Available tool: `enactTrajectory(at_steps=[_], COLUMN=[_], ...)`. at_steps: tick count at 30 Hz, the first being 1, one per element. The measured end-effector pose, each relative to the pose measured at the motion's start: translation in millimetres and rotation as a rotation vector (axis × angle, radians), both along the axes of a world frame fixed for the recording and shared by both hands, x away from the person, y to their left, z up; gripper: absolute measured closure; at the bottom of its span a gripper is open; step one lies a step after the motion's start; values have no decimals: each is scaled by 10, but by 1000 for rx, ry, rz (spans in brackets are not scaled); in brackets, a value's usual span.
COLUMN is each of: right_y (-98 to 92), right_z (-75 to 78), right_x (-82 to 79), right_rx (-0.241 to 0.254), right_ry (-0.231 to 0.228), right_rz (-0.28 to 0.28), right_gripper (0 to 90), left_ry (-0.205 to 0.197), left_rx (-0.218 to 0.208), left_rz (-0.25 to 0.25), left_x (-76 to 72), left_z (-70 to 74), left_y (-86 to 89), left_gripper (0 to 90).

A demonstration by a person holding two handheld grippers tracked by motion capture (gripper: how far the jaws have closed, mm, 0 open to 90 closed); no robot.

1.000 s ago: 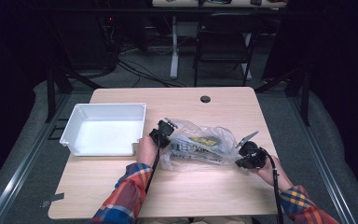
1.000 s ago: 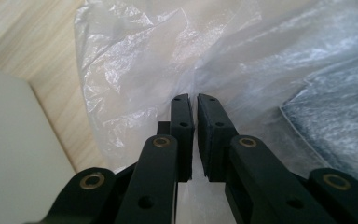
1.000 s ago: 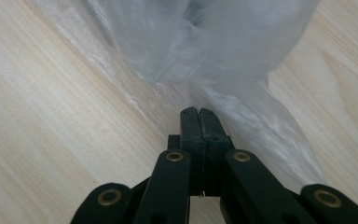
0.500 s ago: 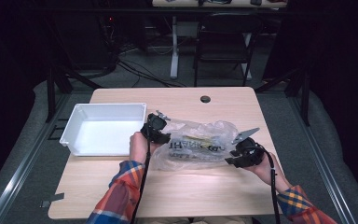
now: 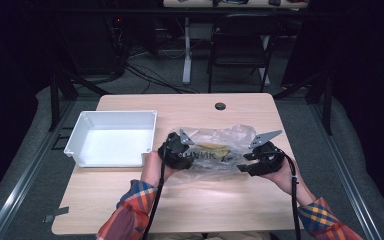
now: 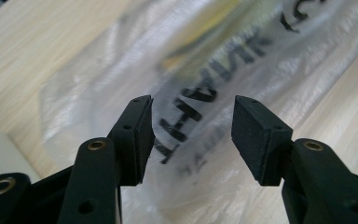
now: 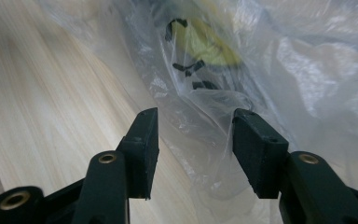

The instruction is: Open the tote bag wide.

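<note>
Dark room, cables and a chair (image 5: 240,47) behind; light wood table (image 5: 130,195) in front of the person. White tray (image 5: 111,138) sits at the table's 9 o'clock side, nothing in it. Clear plastic bag (image 5: 215,150) lies just right of the tray, near table centre, long axis running 9 to 3 across the table, flat on the wood. Black lettering on the film, something yellow inside; can't tell what.

Left gripper (image 5: 176,150) at the bag's 9 o'clock end, right gripper (image 5: 257,161) at its 3 o'clock end, both pointing inward at the bag.

Left gripper view: jaws have just been opening, now about half spread, pads clear of the film, bag (image 6: 223,70) lying below and beyond the gap. Lettering runs diagonally toward 1 o'clock.

Right gripper view: jaws have just been opening too, similar gap. A crumpled fold of bag (image 7: 279,60) sits between them, close to the right pad; no pinch visible. Yellow item at 12 o'clock.
</note>
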State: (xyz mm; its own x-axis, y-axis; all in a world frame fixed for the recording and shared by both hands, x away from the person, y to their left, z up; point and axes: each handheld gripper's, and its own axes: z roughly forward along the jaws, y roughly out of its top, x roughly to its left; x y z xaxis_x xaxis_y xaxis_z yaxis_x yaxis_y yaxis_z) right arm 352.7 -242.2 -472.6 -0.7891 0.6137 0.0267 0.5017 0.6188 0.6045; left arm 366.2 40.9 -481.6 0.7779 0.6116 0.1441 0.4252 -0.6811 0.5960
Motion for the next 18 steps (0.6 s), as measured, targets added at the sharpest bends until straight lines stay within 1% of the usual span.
enactTrajectory(at_steps=[1, 2, 3, 4, 5, 6, 7, 8, 10, 11, 13, 14, 15, 16, 17, 18], right_y=[-5, -8, -11, -10, -8, -8, -6, -8, -12, -13, -19, -13, -2, 13, 22, 24], right_z=[-27, -45, -66, -67, -56, -39, -20, 1, 18, 20, 19, 18, 7, -3, -31, -38], right_x=[4, 4, -2, -15, -39, -57, -87, -104, -125, -130, -132, -133, -130, -129, -121, -116], right_rx=[-10, -13, -10, -11, -1, 1, 17, 17, 27, 24, 27, 18, -5, -32, -18, -18], right_ry=[8, 13, 24, 23, 26, 27, 13, 12, 10, 10, 2, 2, -11, -17, -5, 1], right_rz=[-3, -3, 4, 8, 22, 32, 33, 36, 36, 28, 25, 19, 15, 6, 8, 10], right_gripper=[508, 506, 505, 511, 524, 531, 528, 523, 509, 501, 500, 499, 500, 500, 502, 503], left_ry=[7, 13, 7, 13, 14, 3, 14, 13, -11, -36, -61, -83, -86, -104, -120, -128], left_rx=[6, 27, 37, 36, 40, 50, 47, 49, 79, 96, 99, 106, 96, 103, 111, 106], left_rz=[-13, -26, -31, -39, -41, -45, -46, -42, -33, -20, -8, 5, 3, 13, 17, 20], left_x=[-4, -9, -17, -25, -25, -28, -25, -24, -22, -19, -8, -7, -4, -2, -3, 2], left_z=[-31, -76, -98, -124, -140, -168, -190, -210, -261, -283, -316, -331, -342, -352, -357, -360], left_y=[-29, -78, -103, -127, -138, -150, -153, -158, -173, -180, -180, -182, -181, -186, -191, -192], left_gripper=[475, 480, 480, 492, 506, 507, 532, 535, 533, 524, 511, 495, 485, 481, 476, 478])
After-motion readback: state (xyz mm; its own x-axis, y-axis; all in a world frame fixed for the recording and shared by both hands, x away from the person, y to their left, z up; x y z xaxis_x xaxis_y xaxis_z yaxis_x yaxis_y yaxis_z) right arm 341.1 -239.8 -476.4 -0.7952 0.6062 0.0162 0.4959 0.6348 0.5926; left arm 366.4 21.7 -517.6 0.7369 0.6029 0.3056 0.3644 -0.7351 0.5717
